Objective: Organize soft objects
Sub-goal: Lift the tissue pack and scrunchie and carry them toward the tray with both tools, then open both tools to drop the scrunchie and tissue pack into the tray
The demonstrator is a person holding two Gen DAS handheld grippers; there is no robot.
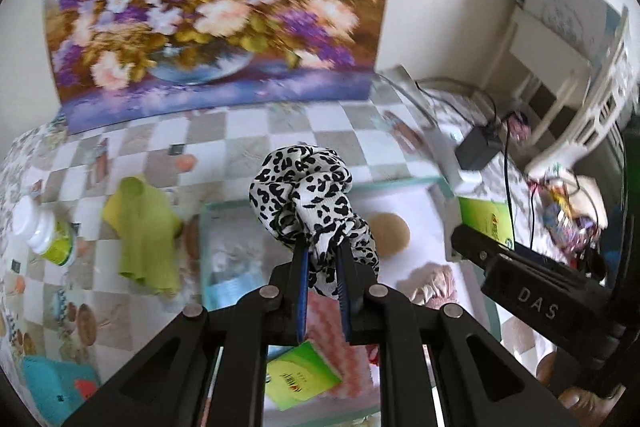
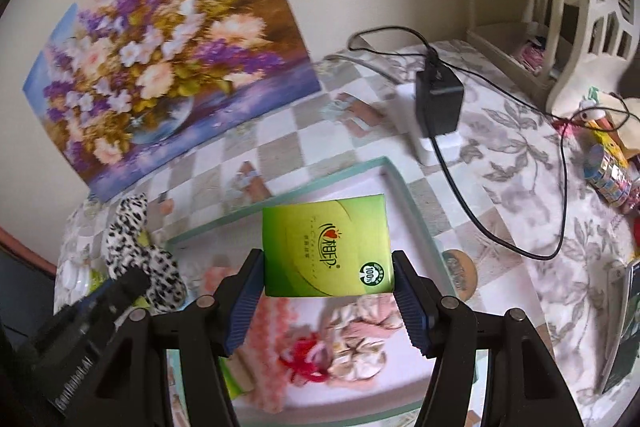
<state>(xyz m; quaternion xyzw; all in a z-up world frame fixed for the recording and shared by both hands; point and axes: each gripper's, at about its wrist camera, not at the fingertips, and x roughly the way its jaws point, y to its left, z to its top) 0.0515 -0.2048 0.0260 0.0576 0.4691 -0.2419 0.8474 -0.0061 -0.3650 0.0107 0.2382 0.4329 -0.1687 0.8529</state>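
Note:
My left gripper (image 1: 323, 251) is shut on a black-and-white leopard-print scrunchie (image 1: 308, 195) and holds it above the teal-rimmed tray (image 1: 320, 193). The scrunchie also shows in the right wrist view (image 2: 138, 251). My right gripper (image 2: 328, 267) is shut on a green tissue pack (image 2: 326, 247) above the same tray (image 2: 280, 195). The right gripper and its pack (image 1: 486, 221) show at the right of the left wrist view. In the tray lie a pink wavy cloth (image 1: 332, 315), another green tissue pack (image 1: 302, 375), a tan round puff (image 1: 388, 235) and a pink fabric bundle (image 2: 360, 339).
A yellow-green cloth (image 1: 146, 231), a white-capped bottle (image 1: 44, 231) and a teal item (image 1: 56, 387) lie left of the tray on the checked tablecloth. A flower painting (image 2: 160, 59) leans on the wall. A black adapter (image 2: 438, 103) with cable and a white shelf (image 2: 560, 7) stand right.

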